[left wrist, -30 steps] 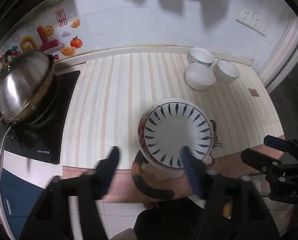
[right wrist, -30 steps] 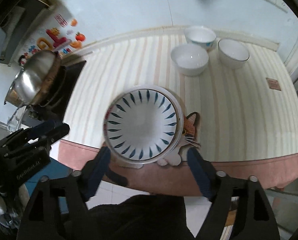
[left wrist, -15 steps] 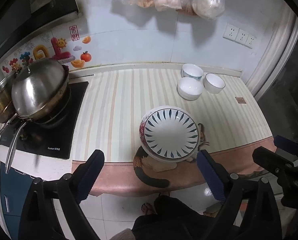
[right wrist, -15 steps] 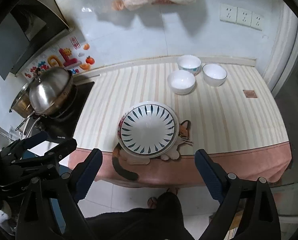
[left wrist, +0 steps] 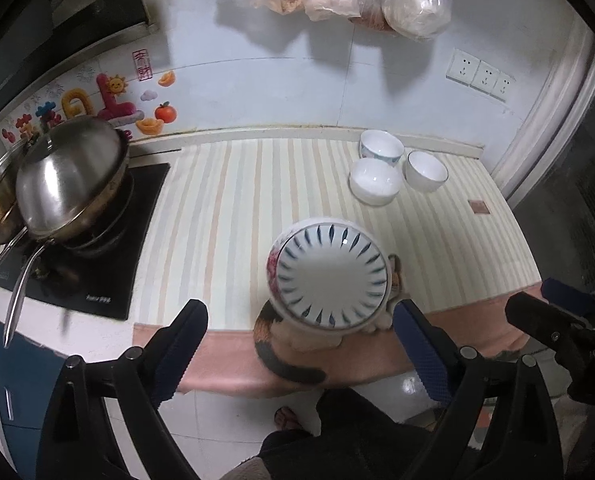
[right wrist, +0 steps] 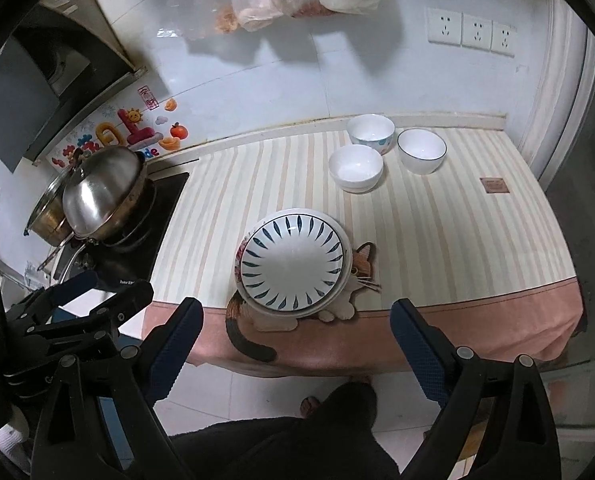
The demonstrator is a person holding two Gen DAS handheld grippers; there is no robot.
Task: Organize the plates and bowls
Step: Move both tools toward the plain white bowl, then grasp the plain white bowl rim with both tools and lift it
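A stack of plates rests near the counter's front edge, topped by a white plate with blue leaf marks. A red-flowered rim shows under it on the left. Three white bowls stand close together at the back right. My left gripper hangs open above and in front of the stack, with nothing between its fingers. My right gripper is open too, equally far back from the plates and holding nothing.
A striped cloth with a pink front edge covers the counter, and a cat-shaped mat lies under the plates. On the left, a hob carries a steel wok lid and a pot. Plastic bags hang on the wall. A person's legs are below.
Both grippers rose and drew back from the plate stack, and their jaws spread wider. The left fingers, earlier at the plate's front rim, now stand apart from it.
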